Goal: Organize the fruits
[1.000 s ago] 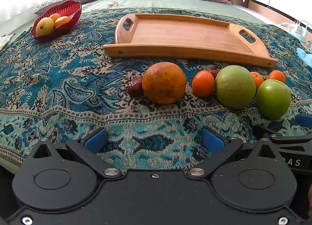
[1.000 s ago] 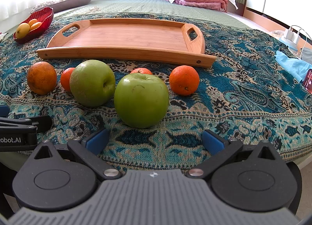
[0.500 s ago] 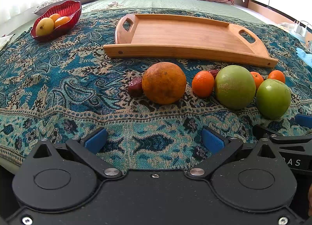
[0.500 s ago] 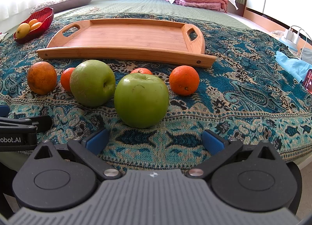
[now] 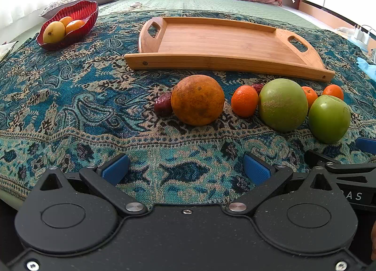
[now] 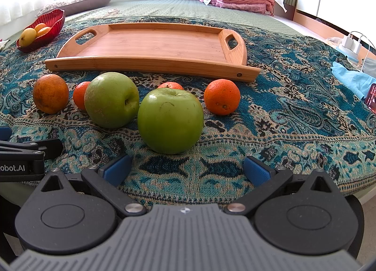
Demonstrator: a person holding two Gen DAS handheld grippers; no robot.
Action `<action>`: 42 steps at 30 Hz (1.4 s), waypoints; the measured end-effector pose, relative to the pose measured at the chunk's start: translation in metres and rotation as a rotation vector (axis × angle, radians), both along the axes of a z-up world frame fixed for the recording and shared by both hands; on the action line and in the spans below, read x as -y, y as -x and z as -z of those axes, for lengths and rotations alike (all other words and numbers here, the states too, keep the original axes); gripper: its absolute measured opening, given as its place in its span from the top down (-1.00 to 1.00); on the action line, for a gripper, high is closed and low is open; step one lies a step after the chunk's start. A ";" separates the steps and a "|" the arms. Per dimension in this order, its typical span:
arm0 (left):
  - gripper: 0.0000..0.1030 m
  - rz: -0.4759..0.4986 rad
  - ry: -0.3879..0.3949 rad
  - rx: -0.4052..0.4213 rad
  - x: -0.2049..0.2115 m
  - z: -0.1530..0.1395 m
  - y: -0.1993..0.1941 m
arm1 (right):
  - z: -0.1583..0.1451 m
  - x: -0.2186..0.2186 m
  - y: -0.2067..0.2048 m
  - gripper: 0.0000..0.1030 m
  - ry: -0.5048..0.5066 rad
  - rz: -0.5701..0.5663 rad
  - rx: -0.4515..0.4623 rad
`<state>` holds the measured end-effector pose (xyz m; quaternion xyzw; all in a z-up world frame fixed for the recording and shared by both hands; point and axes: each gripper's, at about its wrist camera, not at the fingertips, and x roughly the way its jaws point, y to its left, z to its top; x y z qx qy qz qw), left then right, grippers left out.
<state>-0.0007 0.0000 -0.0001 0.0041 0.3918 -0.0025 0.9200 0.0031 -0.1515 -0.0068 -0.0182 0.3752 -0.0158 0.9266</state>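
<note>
My right gripper (image 6: 185, 168) is spread wide and empty, lined up on the near glossy green apple (image 6: 170, 120) just ahead on the paisley cloth. My left gripper (image 5: 185, 168) is equally spread, facing the big dull orange (image 5: 197, 99). I'd straddle each fruit's widest girth, squeeze gently, then lift toward the empty bamboo tray (image 6: 150, 62).

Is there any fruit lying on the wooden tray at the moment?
No, the wooden tray is bare; the green apple rests on the cloth before it.
</note>
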 end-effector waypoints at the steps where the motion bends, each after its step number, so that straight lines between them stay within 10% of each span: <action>1: -1.00 0.000 0.000 0.000 0.000 0.000 0.000 | 0.000 0.000 0.000 -1.00 0.000 0.000 0.000; 42: -0.98 -0.014 -0.013 0.145 -0.003 -0.010 0.012 | -0.001 0.005 0.018 -0.99 -0.035 0.008 0.162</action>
